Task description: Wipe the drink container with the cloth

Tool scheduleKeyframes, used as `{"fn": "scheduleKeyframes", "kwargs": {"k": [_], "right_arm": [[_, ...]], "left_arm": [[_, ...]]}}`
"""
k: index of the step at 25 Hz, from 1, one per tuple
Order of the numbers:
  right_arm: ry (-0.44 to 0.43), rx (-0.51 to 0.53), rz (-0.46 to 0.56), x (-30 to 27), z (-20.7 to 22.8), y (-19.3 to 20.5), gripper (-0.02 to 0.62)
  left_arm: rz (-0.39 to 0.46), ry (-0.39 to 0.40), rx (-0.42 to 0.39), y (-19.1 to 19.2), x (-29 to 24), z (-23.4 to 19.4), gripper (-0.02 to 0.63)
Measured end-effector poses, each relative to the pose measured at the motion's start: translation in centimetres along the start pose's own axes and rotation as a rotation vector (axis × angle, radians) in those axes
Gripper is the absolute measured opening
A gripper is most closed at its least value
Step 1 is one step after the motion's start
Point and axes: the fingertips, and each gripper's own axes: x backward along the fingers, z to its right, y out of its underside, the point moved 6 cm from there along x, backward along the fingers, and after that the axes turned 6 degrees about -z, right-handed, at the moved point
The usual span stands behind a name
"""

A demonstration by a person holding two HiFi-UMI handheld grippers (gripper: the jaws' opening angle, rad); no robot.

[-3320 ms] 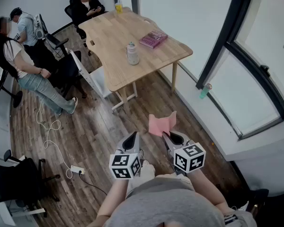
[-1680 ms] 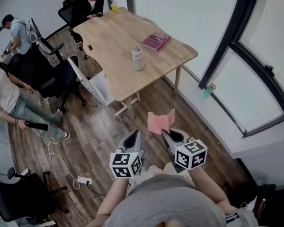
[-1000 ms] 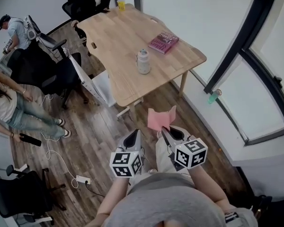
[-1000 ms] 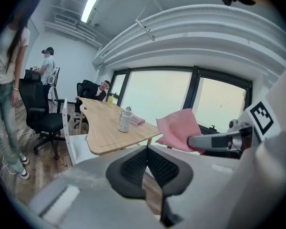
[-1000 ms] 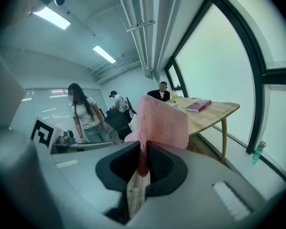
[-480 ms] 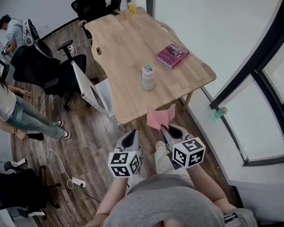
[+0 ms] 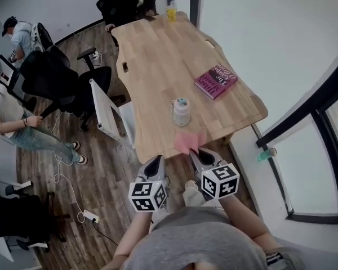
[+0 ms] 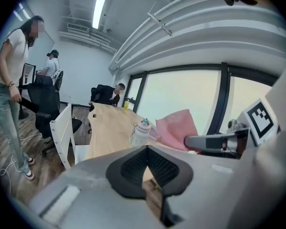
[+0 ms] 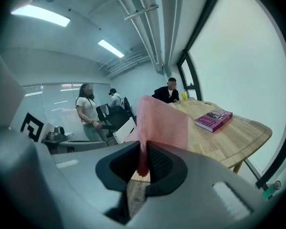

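My right tongs (image 7: 194, 152) pinched the pink cloth (image 7: 185, 141) by its lower edge so that it stood free for wiping; my left tongs (image 7: 156, 161) were closed on nothing. The drink bottle (image 7: 181, 112) stood near the close edge of the worktop (image 7: 158, 66), just beyond the cloth, untouched.

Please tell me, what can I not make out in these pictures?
Drink container: in the right gripper view, hidden behind the cloth that the right gripper holds.
Book: its cover print is too small to read in the head view.
Table: in the head view, its near edge is partly covered by the cloth.
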Motion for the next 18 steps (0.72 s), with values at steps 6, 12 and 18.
{"fn": "scheduleKeyframes", "kwargs": {"k": [6,12,18], "right_arm": [[-0.034,0.020,-0.022,-3.7,2.3,-2.1,0.032],[-0.061,0.000,-0.053,-7.0,4.4,-3.2,0.032],[-0.073,-0.014,-0.081,-9.9,5.9,-3.6,0.032]], "left_arm": [[0.014,-0.040,0.018,-1.8,-3.0,-0.7,0.000],[0.012,-0.080,0.035,-2.7,-5.3,-1.3,0.000],[0.003,-0.117,0.048,-3.0,-7.1,-2.1,0.000]]}}
